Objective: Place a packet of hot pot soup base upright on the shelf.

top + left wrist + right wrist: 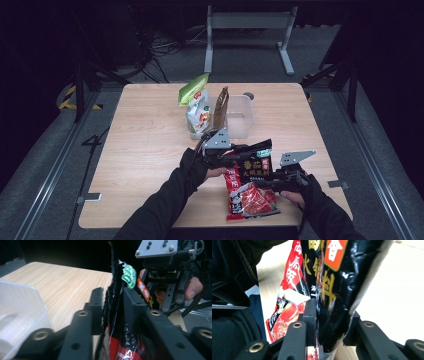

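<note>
Hotpot seasoning packet (251, 189), black at the top with a red lower half and gold lettering, is held between my two grippers above the wooden table (145, 145), on the near side of the clear plastic container (239, 117) and a little to its right. My left gripper (239, 154) has its jaws pressed onto the packet's black top edge; in the left gripper view the two black jaws stand narrow with the serrated seal of the packet (117, 305) squeezed between them. My right gripper (272, 181) grips the same packet lower on its right side, and in the right gripper view its jaws are drawn in on the glossy black film (329, 297), which bulges out above them. The packet's red bottom end hangs toward the near edge of the table, away from the container.

Against the container's left wall stands a green and white snack bag (196, 106), upright. A slim brown pouch (220, 107) stands just beside it, at the container's left part, though I cannot tell whether it stands inside or against the wall. In the left gripper view a corner of the container (20, 305) shows to the left of my jaws, apart from them.
</note>
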The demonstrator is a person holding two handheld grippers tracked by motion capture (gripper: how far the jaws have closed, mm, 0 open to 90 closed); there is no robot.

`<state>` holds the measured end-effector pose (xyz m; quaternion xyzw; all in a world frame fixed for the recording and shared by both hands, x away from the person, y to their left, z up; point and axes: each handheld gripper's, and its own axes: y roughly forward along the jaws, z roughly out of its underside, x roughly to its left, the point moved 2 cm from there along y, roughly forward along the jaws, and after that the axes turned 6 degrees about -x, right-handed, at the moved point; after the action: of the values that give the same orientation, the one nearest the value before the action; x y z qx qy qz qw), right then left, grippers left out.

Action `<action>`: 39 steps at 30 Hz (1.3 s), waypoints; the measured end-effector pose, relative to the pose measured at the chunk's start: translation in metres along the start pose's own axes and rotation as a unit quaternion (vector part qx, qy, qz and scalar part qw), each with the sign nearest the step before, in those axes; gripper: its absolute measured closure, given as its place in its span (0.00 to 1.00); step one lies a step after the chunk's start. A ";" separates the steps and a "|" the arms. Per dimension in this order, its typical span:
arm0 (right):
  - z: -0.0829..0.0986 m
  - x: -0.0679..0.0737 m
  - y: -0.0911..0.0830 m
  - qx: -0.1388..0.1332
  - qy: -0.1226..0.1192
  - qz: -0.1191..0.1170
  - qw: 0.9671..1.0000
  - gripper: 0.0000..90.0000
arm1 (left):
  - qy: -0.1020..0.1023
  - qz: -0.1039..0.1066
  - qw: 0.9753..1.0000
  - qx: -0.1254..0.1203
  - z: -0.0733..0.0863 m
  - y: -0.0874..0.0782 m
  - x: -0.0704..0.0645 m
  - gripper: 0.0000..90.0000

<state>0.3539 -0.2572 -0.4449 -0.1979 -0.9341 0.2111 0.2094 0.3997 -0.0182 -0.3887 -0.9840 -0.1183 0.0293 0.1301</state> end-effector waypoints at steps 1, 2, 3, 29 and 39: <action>0.000 0.001 0.000 0.000 -0.002 0.002 1.000 0.83 | -0.003 0.000 1.000 -0.003 0.000 -0.003 0.001 0.72; 0.000 0.001 0.000 0.001 -0.004 0.009 1.000 0.83 | -0.004 -0.008 1.000 -0.004 -0.001 -0.005 0.001 0.65; 0.000 0.002 0.000 0.001 -0.004 0.010 1.000 0.84 | -0.007 -0.014 1.000 -0.001 -0.001 -0.009 0.002 0.59; -0.010 0.020 -0.016 -0.076 -0.056 0.097 0.991 0.90 | -0.037 -0.171 0.975 0.136 0.087 -0.121 -0.002 0.06; -0.019 0.022 -0.020 -0.096 -0.069 0.148 0.982 0.91 | -0.086 -0.221 0.962 0.137 0.118 -0.171 0.001 0.05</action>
<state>0.3395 -0.2575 -0.4129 -0.3376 -0.9228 0.1622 0.0907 0.3515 0.1717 -0.4576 -0.9001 -0.3381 0.0998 0.2559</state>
